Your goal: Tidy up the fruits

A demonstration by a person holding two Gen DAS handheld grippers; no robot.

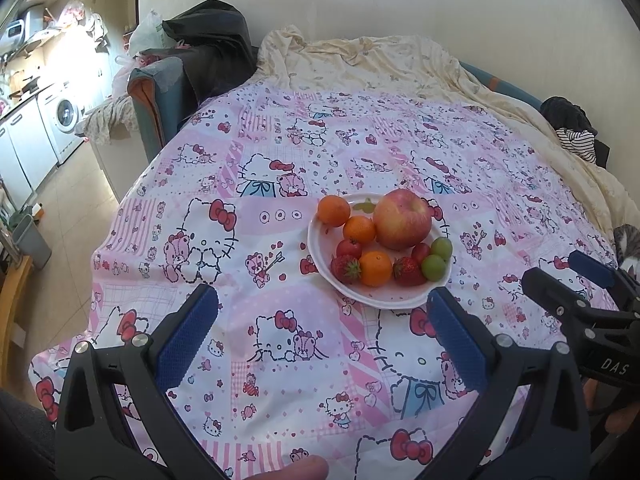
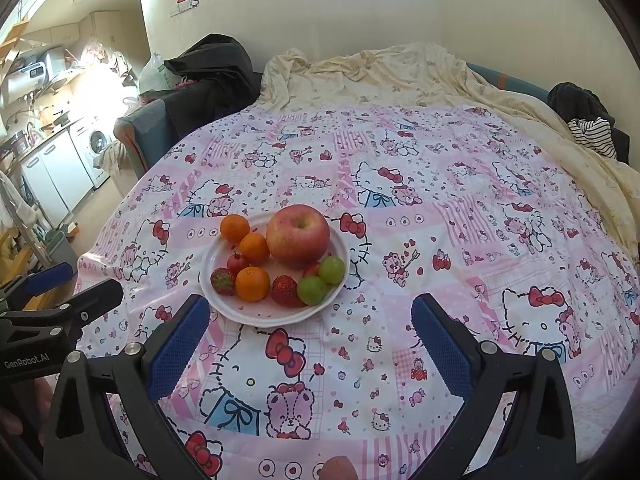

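Both my cams sit behind my fingers, looking forward and down over the cloth point(image 1: 280, 208). Left cam: plate point(image 1: 320, 248) right of centre, just past my left gripper point(image 1: 320, 324); right gripper point(image 1: 568, 280) pokes in at right edge. Right cam: plate point(image 2: 212, 264) left of centre, near my right gripper point(image 2: 310, 330); left gripper point(image 2: 76, 284) at left edge. Both share plate, cloth, far wall, kitchen at left.

Cream wall point(image 2: 360, 8), tiled floor point(image 1: 72, 208), sunlit kitchen with washing machine point(image 1: 66, 116), dark sofa point(image 1: 168, 92)
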